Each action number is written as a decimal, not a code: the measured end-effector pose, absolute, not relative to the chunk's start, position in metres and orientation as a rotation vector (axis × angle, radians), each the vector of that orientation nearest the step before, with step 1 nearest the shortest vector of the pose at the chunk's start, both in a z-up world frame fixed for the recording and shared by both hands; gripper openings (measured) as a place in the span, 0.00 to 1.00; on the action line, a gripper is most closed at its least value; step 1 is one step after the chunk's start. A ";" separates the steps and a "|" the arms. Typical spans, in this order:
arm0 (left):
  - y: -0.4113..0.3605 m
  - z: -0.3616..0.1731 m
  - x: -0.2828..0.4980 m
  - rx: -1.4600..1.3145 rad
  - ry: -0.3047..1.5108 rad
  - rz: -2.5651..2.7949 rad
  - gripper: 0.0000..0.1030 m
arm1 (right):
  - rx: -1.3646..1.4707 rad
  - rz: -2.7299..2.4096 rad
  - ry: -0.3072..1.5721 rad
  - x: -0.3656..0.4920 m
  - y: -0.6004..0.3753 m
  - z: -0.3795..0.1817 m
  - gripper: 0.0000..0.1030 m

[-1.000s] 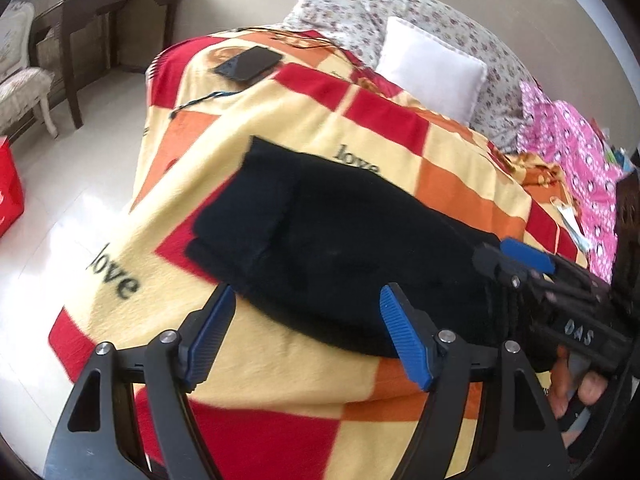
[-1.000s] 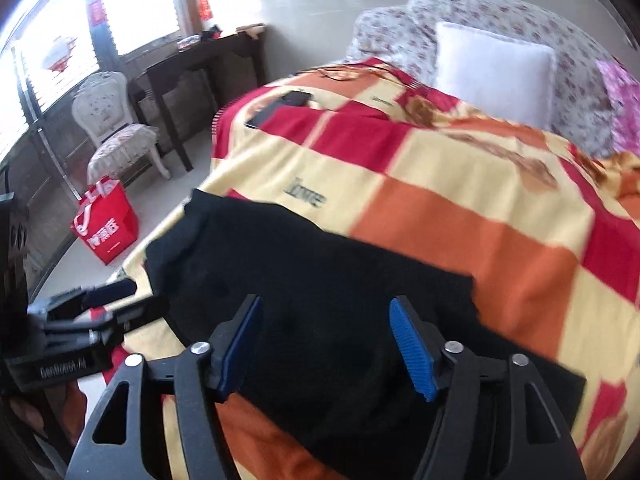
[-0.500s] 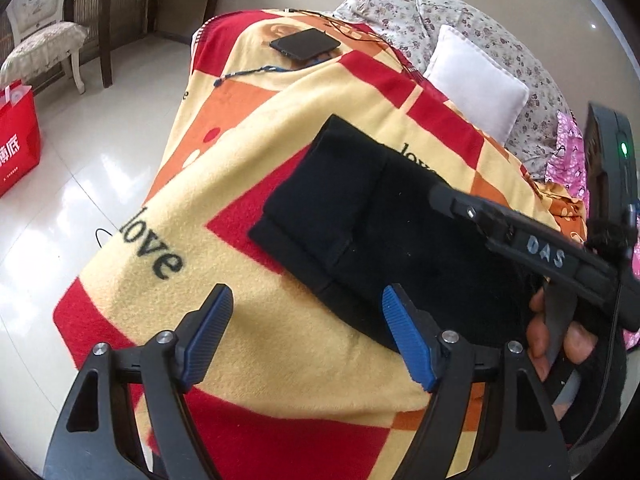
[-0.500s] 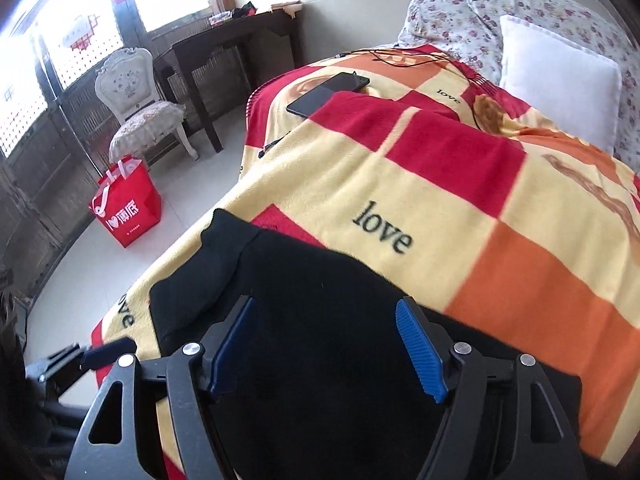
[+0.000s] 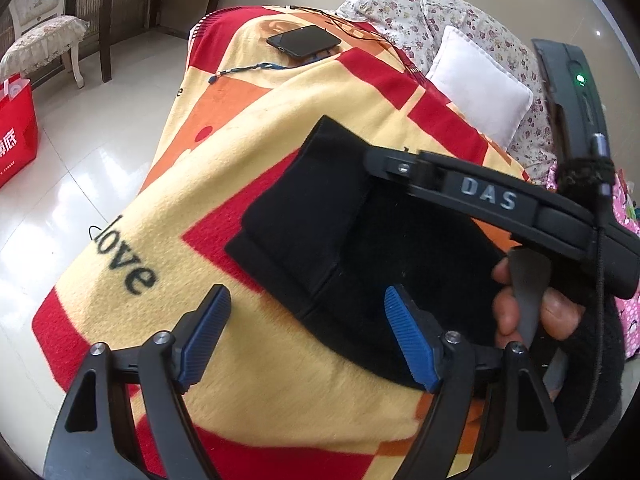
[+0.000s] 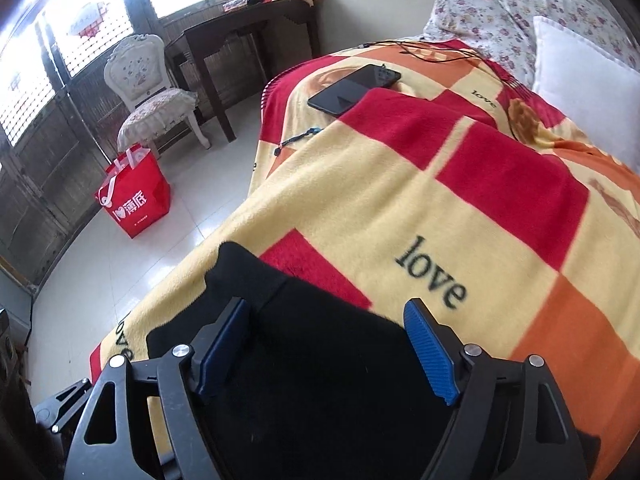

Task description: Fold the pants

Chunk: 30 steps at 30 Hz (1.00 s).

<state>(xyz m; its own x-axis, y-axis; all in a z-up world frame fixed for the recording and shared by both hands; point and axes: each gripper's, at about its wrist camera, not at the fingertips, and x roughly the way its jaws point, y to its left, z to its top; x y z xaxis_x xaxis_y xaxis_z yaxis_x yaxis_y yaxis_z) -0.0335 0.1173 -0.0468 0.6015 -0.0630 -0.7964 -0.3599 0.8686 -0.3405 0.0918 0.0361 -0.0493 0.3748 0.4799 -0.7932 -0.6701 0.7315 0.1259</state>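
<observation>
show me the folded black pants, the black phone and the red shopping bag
folded black pants (image 5: 304, 216), left wrist view, on the flat upper layer of the fold
black phone (image 6: 354, 89), right wrist view, middle of its dark screen
red shopping bag (image 6: 136, 204), right wrist view, on its printed front face

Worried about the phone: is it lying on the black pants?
No, the phone rests on the blanket, far from the pants.

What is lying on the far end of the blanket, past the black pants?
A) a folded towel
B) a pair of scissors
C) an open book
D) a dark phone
D: a dark phone lies flat on the blanket near its far edge, beyond the folded black pants, and shows in both wrist views.
</observation>
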 end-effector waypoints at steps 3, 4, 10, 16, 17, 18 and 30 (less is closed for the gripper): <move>0.118 -0.048 -0.029 -0.514 0.905 0.197 0.80 | -0.188 0.776 0.956 0.100 0.043 -0.055 0.79; 0.117 -0.048 -0.028 -0.514 0.899 0.200 0.80 | -0.165 0.782 0.970 0.103 0.044 -0.058 0.79; 0.118 -0.049 -0.023 -0.531 0.895 0.135 0.30 | -0.109 0.833 0.980 0.101 0.044 -0.069 0.33; 0.108 -0.019 -0.038 -0.500 0.775 0.048 0.16 | -0.029 0.889 0.929 0.091 0.025 -0.043 0.16; 0.101 -0.009 -0.042 -0.486 0.745 0.016 0.16 | -0.008 0.899 0.910 0.088 0.018 -0.034 0.15; 0.094 0.000 -0.045 -0.469 0.719 -0.018 0.15 | 0.015 0.905 0.891 0.085 0.010 -0.025 0.15; -0.045 0.003 -0.045 -0.224 0.739 -0.411 0.15 | 0.260 0.540 0.759 0.034 -0.194 0.028 0.59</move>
